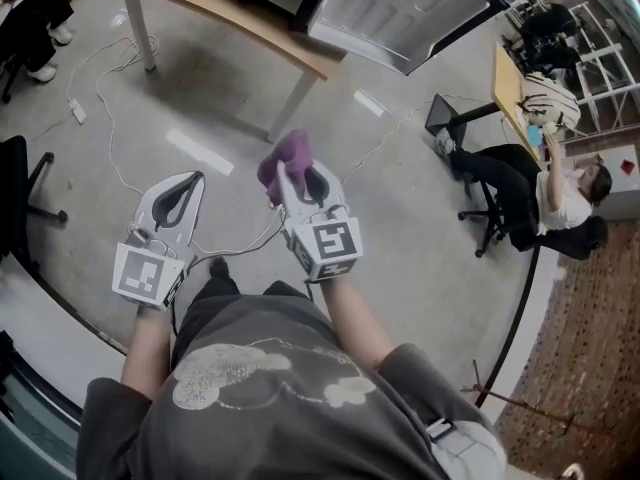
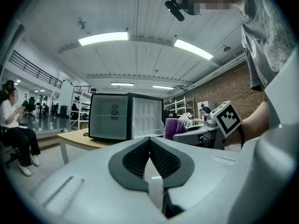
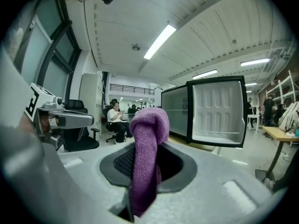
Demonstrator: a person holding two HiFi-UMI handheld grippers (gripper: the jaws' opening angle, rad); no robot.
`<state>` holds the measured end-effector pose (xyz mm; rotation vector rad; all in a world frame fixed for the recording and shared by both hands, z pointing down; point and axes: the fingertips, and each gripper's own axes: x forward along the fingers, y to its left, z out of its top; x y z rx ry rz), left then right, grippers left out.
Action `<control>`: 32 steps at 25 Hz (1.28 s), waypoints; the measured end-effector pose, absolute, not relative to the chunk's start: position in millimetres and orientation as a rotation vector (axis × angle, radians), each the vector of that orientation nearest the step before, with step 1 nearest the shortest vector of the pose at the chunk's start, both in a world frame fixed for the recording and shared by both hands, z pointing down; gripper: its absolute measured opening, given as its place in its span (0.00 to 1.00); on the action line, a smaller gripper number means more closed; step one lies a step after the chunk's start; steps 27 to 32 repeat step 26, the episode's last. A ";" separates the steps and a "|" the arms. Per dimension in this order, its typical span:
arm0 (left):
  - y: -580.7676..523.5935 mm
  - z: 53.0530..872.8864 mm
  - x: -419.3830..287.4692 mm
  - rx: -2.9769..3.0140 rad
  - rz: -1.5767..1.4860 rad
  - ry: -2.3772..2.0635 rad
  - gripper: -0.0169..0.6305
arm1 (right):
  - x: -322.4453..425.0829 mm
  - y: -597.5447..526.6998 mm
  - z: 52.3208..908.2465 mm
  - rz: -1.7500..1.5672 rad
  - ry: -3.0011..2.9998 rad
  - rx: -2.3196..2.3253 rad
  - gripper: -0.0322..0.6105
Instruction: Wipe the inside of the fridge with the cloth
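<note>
A purple cloth (image 1: 284, 160) is pinched in my right gripper (image 1: 291, 182), whose jaws are shut on it; in the right gripper view the cloth (image 3: 146, 157) stands up between the jaws. My left gripper (image 1: 190, 182) is held beside it with its jaws closed and nothing in them. The small black fridge (image 2: 125, 116) stands on a wooden table (image 1: 222, 13) ahead, its white-lined door (image 1: 402, 8) swung open. From the right gripper the fridge (image 3: 205, 113) lies ahead to the right. Both grippers are well short of the fridge, over the concrete floor.
White cables and a power strip (image 1: 78, 112) trail on the floor at left. A seated person (image 1: 540, 193) on an office chair is to the right by a desk (image 1: 512, 90). Another chair (image 1: 20, 188) stands at the far left. Another person (image 2: 16, 127) sits at far left.
</note>
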<state>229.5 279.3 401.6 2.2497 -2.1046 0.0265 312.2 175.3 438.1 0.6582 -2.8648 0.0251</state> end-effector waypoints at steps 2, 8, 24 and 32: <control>280.8 401.8 244.5 2.240 0.027 -2.124 0.05 | 319.9 186.3 437.6 0.022 -2.889 0.597 0.17; 280.5 405.4 306.0 2.214 0.020 -2.142 0.05 | 380.3 213.4 444.5 0.003 -2.889 0.466 0.16; 317.6 407.0 448.5 2.151 0.072 -2.186 0.05 | 535.6 238.1 475.7 0.111 -2.849 0.393 0.16; 318.4 404.2 455.5 2.144 0.072 -2.187 0.05 | 541.5 238.4 476.3 0.126 -2.842 0.382 0.16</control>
